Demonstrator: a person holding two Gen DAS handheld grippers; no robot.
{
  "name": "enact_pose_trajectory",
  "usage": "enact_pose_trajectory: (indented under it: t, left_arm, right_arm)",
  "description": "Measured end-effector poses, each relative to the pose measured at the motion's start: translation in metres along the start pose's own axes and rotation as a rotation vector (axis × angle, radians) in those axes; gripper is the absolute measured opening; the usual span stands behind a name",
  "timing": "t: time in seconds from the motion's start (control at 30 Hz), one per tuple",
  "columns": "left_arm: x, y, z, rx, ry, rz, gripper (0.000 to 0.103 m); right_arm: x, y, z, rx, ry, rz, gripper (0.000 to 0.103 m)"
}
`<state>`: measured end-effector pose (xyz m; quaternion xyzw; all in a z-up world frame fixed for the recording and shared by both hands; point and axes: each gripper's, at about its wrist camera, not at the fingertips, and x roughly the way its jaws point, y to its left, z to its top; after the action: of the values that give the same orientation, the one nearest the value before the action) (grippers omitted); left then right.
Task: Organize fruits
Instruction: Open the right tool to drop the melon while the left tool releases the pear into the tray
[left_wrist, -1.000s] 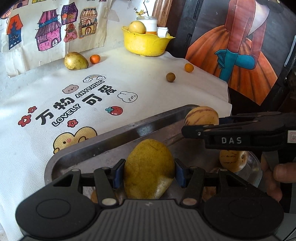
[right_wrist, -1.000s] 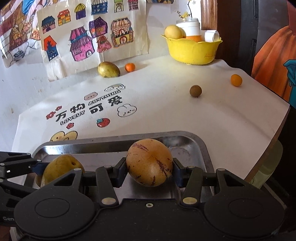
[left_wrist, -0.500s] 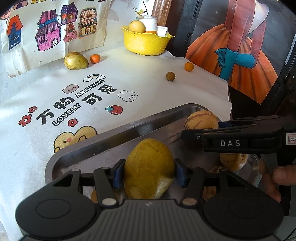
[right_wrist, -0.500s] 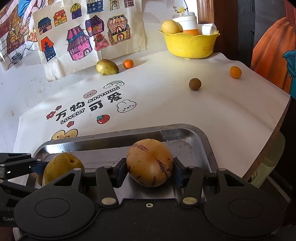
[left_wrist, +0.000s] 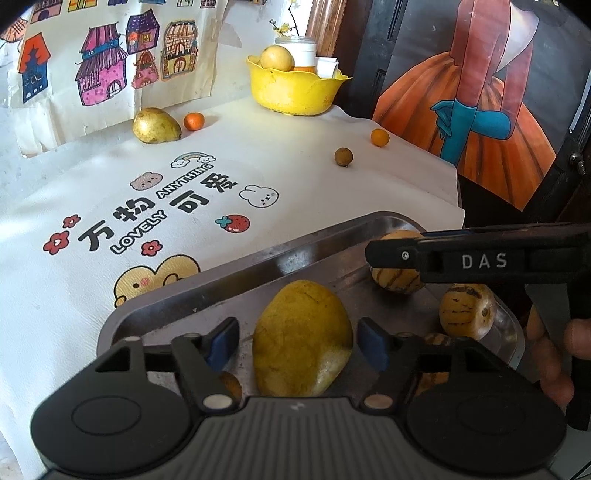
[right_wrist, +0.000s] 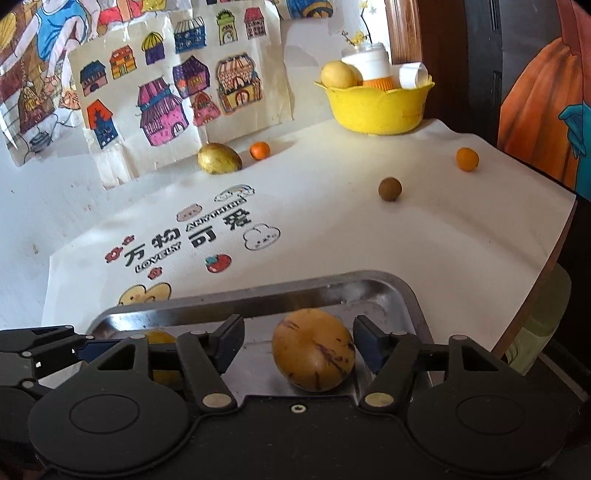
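A metal tray sits at the near edge of the table. My left gripper is open, its pads apart from a yellow mango lying in the tray. My right gripper is open around a striped orange-brown melon resting in the tray. Two more striped melons lie at the tray's right side. The right gripper shows from the side in the left wrist view.
On the white cloth lie a greenish mango, two small oranges and a brown round fruit. A yellow bowl with a fruit and containers stands at the back. The table edge is on the right.
Both grippers have opened and let go of their fruits: the yellow mango and the striped melon now rest in the tray. Both grippers dropped lower over the tray.
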<state>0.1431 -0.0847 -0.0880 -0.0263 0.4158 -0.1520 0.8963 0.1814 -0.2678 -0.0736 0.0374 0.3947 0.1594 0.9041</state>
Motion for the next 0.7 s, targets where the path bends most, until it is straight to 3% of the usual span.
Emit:
enact_pose_trajectory:
  t: [0.43,0.7]
  left_arm:
    - [-0.023,0.002,0.003,-0.010,-0.061,0.002,0.101]
    - [-0.043,0.007,0.003,-0.044,-0.088,0.014,0.102]
  right_arm:
    - [-0.047,0.014,0.013,0.033,-0.115,0.029,0.099]
    - [-0.077,0.025,0.012,0.036,-0.165,-0.004,0.102]
